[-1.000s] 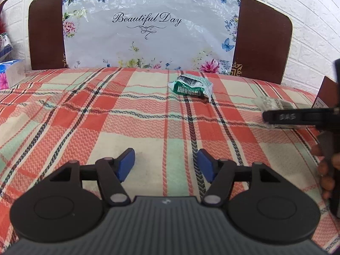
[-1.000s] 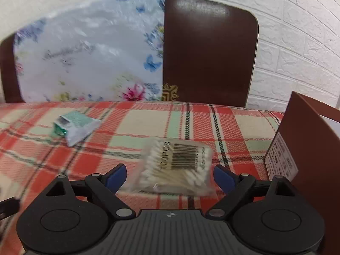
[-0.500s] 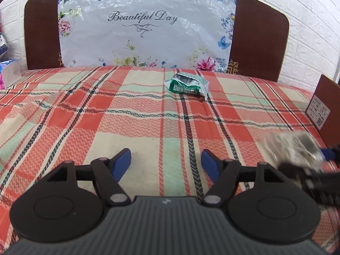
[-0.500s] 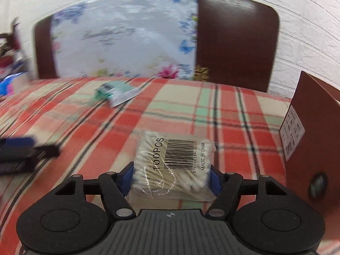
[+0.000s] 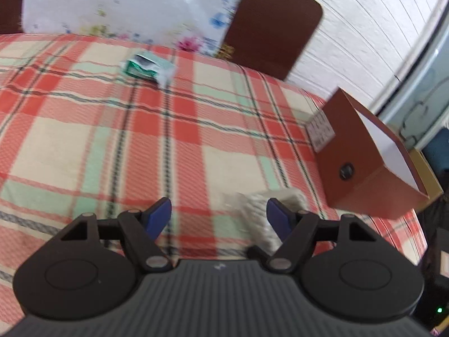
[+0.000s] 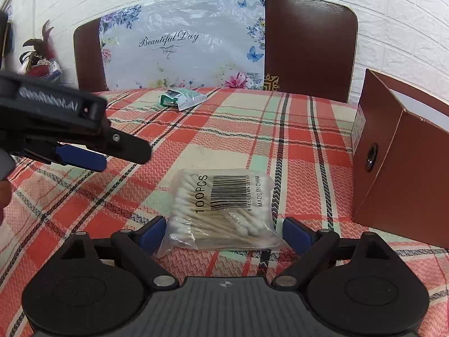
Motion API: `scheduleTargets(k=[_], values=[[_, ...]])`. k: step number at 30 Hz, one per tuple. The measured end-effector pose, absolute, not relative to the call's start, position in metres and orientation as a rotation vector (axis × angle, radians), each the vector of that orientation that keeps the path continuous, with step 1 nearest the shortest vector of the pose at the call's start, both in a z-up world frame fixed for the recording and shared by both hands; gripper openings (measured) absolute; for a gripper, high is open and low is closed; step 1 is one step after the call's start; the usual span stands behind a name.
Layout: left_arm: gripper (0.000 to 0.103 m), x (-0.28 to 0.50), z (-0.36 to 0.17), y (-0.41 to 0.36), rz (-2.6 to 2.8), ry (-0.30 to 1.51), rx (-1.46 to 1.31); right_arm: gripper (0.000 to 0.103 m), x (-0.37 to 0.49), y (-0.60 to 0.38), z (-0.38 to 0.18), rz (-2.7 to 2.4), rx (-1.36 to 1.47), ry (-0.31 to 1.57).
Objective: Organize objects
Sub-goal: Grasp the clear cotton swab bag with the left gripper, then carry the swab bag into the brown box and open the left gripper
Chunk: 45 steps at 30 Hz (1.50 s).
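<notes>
Clear plastic bag of cotton swabs lying flat on the checked red cloth of the surface, just beside the open brown box but not in it. Right gripper low over the bag, fingers opening and set wide on either side of its near end, pads off the plastic. Green and white packet well apart, far back near the flowered board. Left gripper hovering off to the side, fingers spread with nothing between them.

Progress, by the look of it: early. Neither item boxed, both probably left to go in, swabs likeliest first.

Right wrist view: sharp print and barcode on the bag, the left gripper from outside, box only as a side wall with its round hole. Left wrist view: blurred, bag a pale smear partly behind its right finger, but white inner wall of the box visible, contents not.
</notes>
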<state>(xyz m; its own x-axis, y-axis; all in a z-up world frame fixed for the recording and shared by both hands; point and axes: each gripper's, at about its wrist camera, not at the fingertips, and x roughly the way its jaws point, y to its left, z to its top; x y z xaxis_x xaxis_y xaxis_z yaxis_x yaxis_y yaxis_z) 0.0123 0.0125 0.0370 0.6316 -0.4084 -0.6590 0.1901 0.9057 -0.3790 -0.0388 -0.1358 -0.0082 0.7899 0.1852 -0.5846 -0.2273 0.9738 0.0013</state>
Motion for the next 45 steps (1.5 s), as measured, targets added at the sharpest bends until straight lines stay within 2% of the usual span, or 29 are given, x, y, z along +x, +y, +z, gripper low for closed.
scheduleTargets(k=[4,7,8,9,10,14,17,22,27,39,45], values=[[0.076,0.022,0.021,-0.01,-0.385,0.92,-0.307,0.095,-0.036,-0.14,-0.011,0.211,-0.052,0.636],[0.074,0.024,0.019,-0.026,-0.378,0.896,-0.256,0.096,-0.034,-0.141,-0.012,0.217,-0.055,0.638],[0.065,0.025,0.019,-0.029,-0.381,0.892,-0.251,0.094,-0.033,-0.142,-0.011,0.222,-0.055,0.638],[0.05,0.027,0.019,-0.03,-0.402,0.895,-0.255,0.084,-0.034,-0.142,-0.011,0.232,-0.053,0.635],[0.044,0.03,0.019,-0.031,-0.43,0.904,-0.28,0.072,-0.034,-0.142,-0.01,0.242,-0.056,0.629],[0.039,0.028,0.037,-0.038,-0.428,0.888,-0.263,0.067,-0.035,-0.144,-0.006,0.252,-0.053,0.618],[0.038,0.021,0.07,-0.046,-0.465,0.801,-0.246,0.067,-0.04,-0.152,0.011,0.24,-0.015,0.564],[0.038,0.018,0.128,-0.078,-0.572,0.627,-0.202,0.067,-0.054,-0.169,0.059,0.146,-0.051,0.34],[0.038,0.032,0.142,-0.13,-0.661,0.582,-0.137,0.067,-0.055,-0.204,0.083,0.023,-0.05,0.217],[0.039,0.067,0.118,-0.216,-0.709,0.633,-0.017,0.067,-0.016,-0.289,0.07,-0.127,0.057,0.314],[0.044,0.074,0.117,-0.208,-0.622,0.625,-0.004,0.078,0.02,-0.306,0.052,-0.151,0.118,0.454]])
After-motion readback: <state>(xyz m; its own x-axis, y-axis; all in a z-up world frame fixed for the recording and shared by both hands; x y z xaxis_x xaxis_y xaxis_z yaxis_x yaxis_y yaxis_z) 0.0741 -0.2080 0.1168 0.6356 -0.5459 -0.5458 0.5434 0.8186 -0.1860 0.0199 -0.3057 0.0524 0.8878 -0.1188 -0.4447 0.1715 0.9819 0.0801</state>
